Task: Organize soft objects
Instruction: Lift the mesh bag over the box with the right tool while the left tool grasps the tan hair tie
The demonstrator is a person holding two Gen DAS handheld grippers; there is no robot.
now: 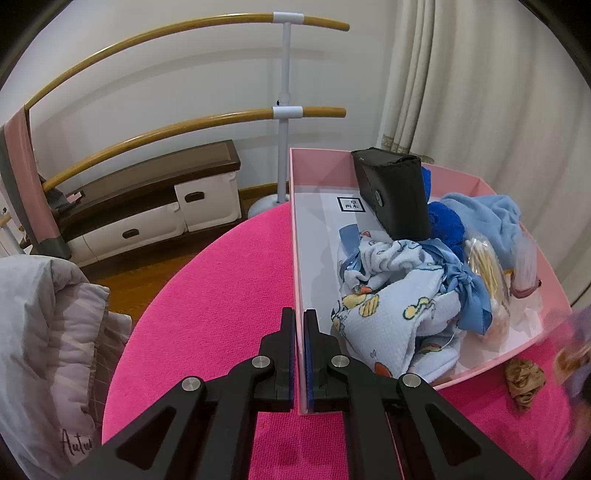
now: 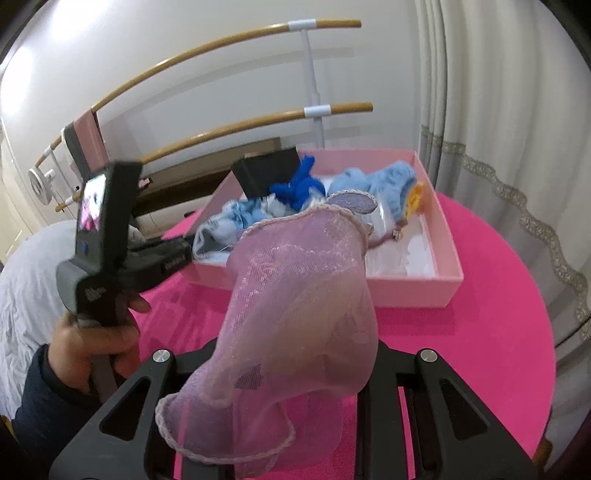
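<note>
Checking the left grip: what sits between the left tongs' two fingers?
The pink box's near side wall stands pinched between the fingers of the left tongs, as the left wrist view shows.

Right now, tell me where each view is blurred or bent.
Left wrist view: sharp on the left gripper clamped on the pink box wall, with a motion smear at the right edge; the wooden rails bow from the fisheye. Right wrist view: the pink sheer cloth and the person's left hand are smeared.
</note>
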